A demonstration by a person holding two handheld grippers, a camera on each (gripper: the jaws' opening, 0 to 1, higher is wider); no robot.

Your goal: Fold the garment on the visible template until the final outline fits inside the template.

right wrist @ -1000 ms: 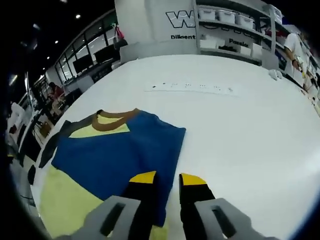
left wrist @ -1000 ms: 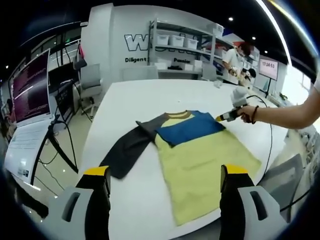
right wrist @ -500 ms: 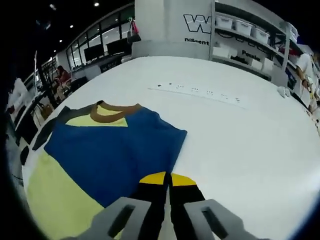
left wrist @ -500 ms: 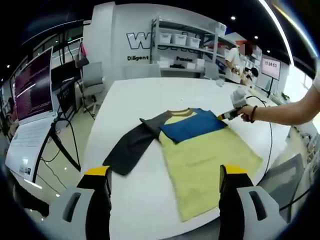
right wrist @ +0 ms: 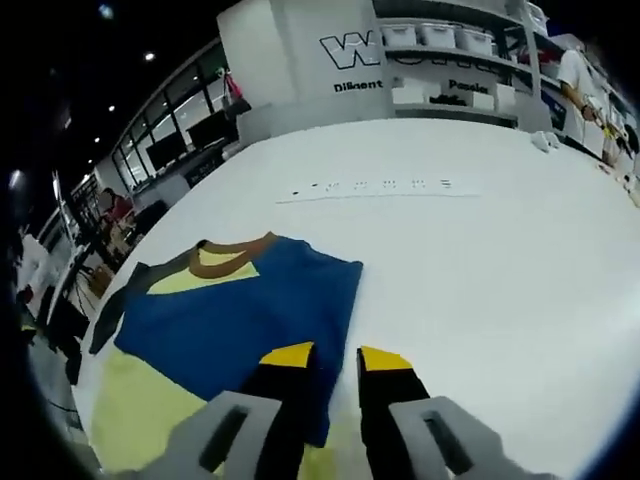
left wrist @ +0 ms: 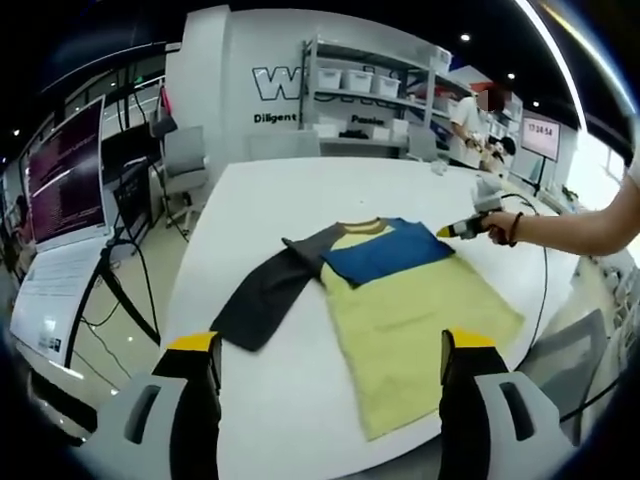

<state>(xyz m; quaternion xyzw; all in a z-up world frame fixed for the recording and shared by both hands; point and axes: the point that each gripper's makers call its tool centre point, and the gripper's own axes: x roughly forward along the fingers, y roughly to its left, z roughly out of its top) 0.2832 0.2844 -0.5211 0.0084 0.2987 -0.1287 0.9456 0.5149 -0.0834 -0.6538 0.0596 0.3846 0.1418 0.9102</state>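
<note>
Right tool (right wrist: 323, 357) slightly parted over blue sleeve (right wrist: 240, 310) edge; left tool (left wrist: 330, 345) wide apart. Risk: fold springing back; grey sleeve (left wrist: 262, 300) still unfolded

White table (left wrist: 300, 190) — partly folded shirt (left wrist: 400, 300) on top

A yellow shirt (left wrist: 415, 330) lies flat on the white table (left wrist: 300, 200), one blue sleeve folded across its chest, the dark sleeve spread out sideways. The left claw (left wrist: 325, 345) hangs open near the table's edge. The right claw (left wrist: 447, 231) touches the blue fold's corner.
</note>
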